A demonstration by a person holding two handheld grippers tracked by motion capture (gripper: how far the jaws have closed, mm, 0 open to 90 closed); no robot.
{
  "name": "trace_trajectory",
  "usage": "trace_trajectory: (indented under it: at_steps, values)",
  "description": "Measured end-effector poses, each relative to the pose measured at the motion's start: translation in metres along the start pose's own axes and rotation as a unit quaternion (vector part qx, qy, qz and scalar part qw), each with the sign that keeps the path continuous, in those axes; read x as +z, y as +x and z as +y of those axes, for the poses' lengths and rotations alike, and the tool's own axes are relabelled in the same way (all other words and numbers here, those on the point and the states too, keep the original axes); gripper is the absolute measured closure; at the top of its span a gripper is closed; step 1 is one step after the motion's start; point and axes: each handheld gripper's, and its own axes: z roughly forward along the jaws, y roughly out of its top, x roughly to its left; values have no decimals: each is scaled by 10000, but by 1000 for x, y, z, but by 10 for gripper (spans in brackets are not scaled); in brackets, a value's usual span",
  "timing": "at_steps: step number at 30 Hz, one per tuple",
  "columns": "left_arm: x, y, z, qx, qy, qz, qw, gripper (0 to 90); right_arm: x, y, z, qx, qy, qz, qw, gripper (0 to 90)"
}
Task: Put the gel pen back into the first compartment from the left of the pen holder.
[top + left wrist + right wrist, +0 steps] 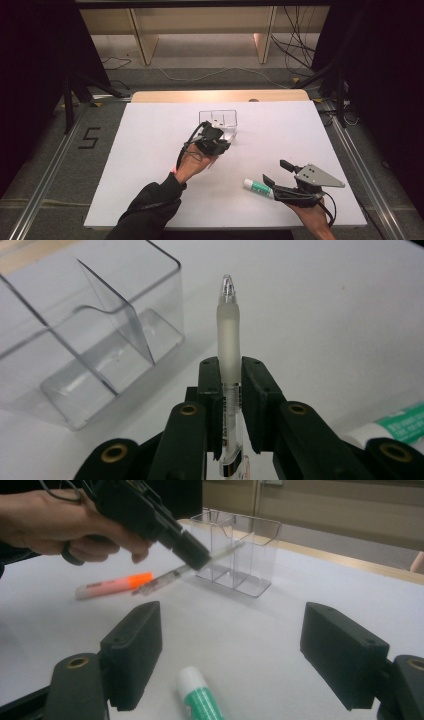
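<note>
Two tools here, and the left tool (pixel 230 375) is the one doing something: it's clenched on a clear pen (pixel 228 335) with a frosted grip, tip pointing straight out past the jaws. The clear divided holder (pixel 100 330) sits just ahead and off to one side of that tip, so my guess is the pen goes in there, long axis tipped down into a compartment. Over on the person's right, the right tool (pixel 230 650) is released, jaws wide apart, hovering over a green-and-white glue stick (pixel 200 695) lying on the white tabletop (pixel 150 150). An orange highlighter (pixel 112 585) lies farther off.
</note>
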Motion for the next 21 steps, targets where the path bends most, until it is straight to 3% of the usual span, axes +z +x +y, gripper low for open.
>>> trace_trajectory:
  at_steps: [7, 12, 20, 21]
  values:
    - [-13, 8, 3, -217, -472, 49, 9986, 795, 2, 0, 0, 7, 16, 33, 10000, 256]
    - [-20, 13, 4, -267, -718, 97, 9970, 795, 2, 0, -1, 6, 14, 38, 10000, 256]
    - [-30, 20, 5, -418, -1188, 206, 9918, 794, 3, 0, -1, 28, 14, 50, 10000, 256]
    - [-31, 21, 5, -463, -1285, 240, 9903, 794, 3, 0, -1, 28, 14, 50, 10000, 256]
